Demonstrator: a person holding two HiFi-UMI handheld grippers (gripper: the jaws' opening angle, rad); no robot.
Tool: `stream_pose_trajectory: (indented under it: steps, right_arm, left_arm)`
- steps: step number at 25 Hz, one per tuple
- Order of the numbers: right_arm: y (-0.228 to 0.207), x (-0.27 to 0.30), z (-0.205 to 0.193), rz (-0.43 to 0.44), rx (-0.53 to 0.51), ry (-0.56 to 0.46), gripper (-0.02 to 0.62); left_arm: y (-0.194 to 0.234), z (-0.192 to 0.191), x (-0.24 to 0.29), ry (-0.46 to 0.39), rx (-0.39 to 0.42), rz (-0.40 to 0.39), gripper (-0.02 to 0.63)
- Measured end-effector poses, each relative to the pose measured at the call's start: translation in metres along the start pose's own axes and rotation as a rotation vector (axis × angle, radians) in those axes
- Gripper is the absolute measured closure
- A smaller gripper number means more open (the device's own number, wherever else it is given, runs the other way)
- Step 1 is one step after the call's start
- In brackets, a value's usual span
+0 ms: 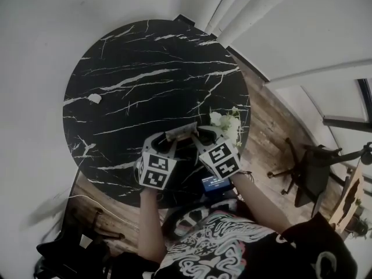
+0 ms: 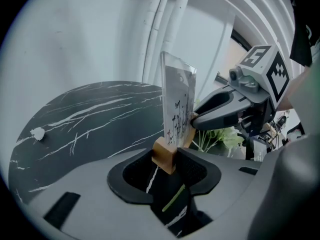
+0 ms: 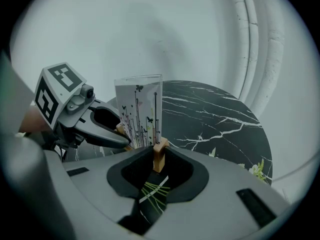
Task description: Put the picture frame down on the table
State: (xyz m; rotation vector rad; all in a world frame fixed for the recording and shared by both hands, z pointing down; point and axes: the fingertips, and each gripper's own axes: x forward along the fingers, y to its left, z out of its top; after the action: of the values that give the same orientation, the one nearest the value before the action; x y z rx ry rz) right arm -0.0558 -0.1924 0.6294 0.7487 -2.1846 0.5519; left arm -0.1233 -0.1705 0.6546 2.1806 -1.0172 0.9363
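Clamping the left gripper (image 1: 170, 141) onto the left end of the wooden base (image 2: 165, 155) of the picture frame (image 1: 182, 132), holding it upright over the near right part of the black marble table (image 1: 133, 68). Pinching the base's right end in the right gripper (image 1: 200, 138), just left of the white flowers (image 1: 228, 124).

- A round bench (image 1: 133, 68) with a black, white-veined top stands close to a plain white wall (image 1: 35, 28).
- White pipes (image 1: 241, 4) run along the wall beyond the bench's far edge.
- The floor (image 1: 264, 127) is of wood planks.
- A dark office chair (image 1: 308, 176) stands past the bench's right edge.
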Motion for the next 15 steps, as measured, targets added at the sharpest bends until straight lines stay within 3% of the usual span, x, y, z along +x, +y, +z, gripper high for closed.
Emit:
stream_pose_trajectory:
  steps: [15]
  right_arm:
    - [-0.002,0.012,-0.012,-0.001,-0.036,0.021,0.523]
  left_arm:
    - [0.001,-0.012,0.013,0.017,-0.003,0.028,0.451]
